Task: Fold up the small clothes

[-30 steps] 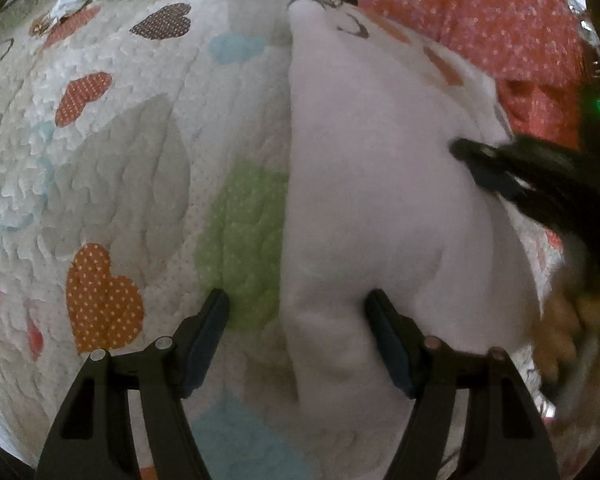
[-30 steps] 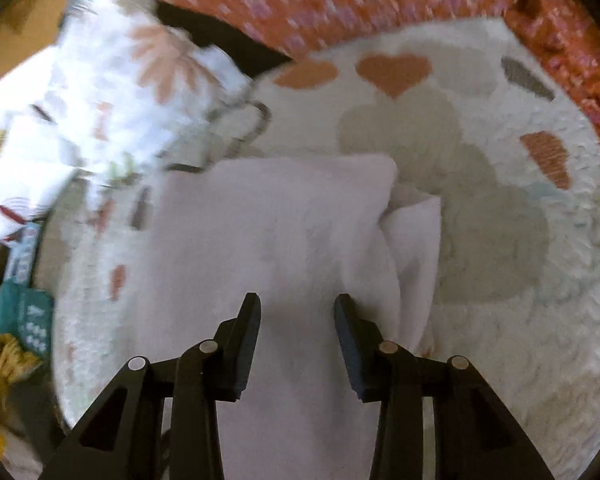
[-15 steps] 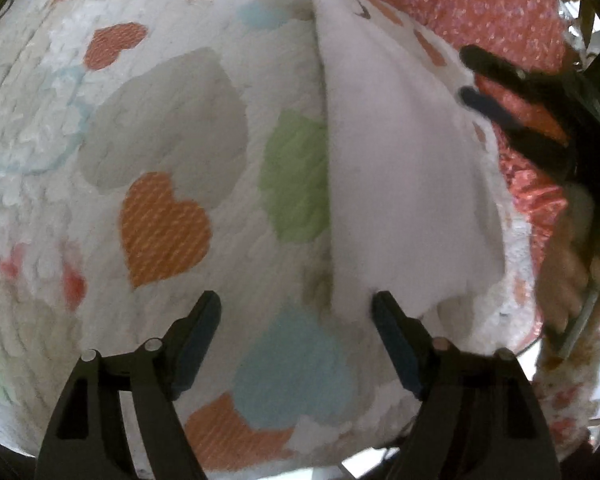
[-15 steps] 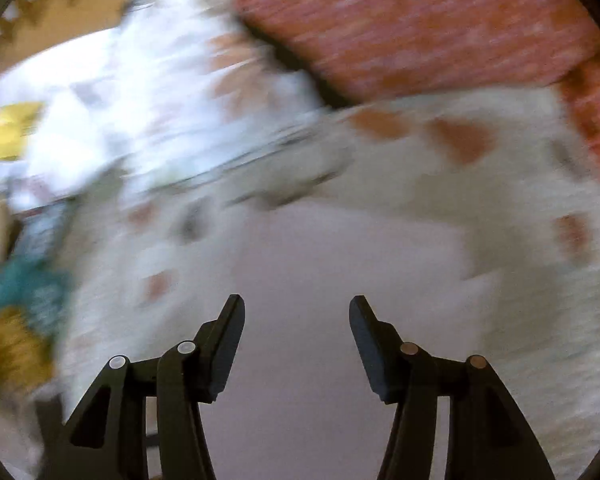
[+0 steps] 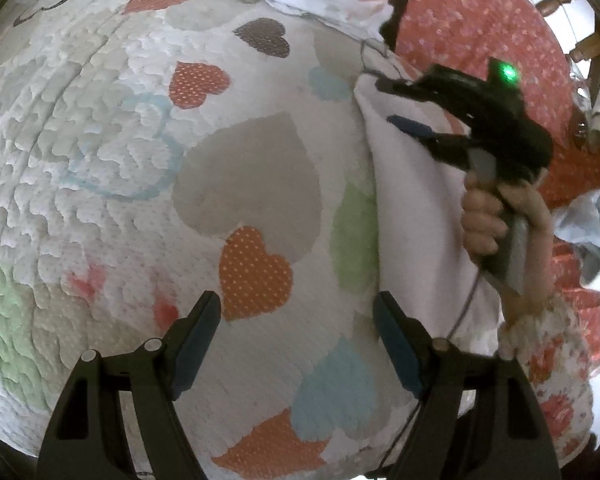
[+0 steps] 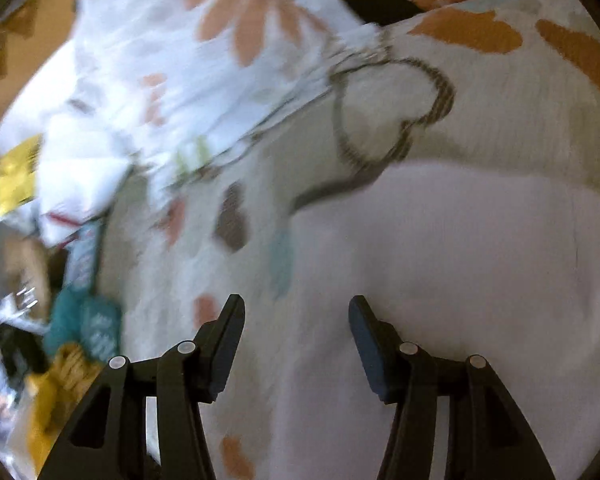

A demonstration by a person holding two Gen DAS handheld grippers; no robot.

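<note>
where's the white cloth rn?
The white cloth lies flat on the heart quilt, right of centre in the left wrist view, under the open right gripper.

A home bedroom: a heart-patterned quilt (image 5: 148, 168) covers the bed beside floral bedding (image 6: 204, 60).

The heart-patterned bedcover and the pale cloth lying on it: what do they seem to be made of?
Bedcover: probably quilted cotton, matte, its surface puckered by wavy stitching.
Pale cloth: soft, matte fabric, perhaps fleece or knit; smooth, with no visible weave.
</note>
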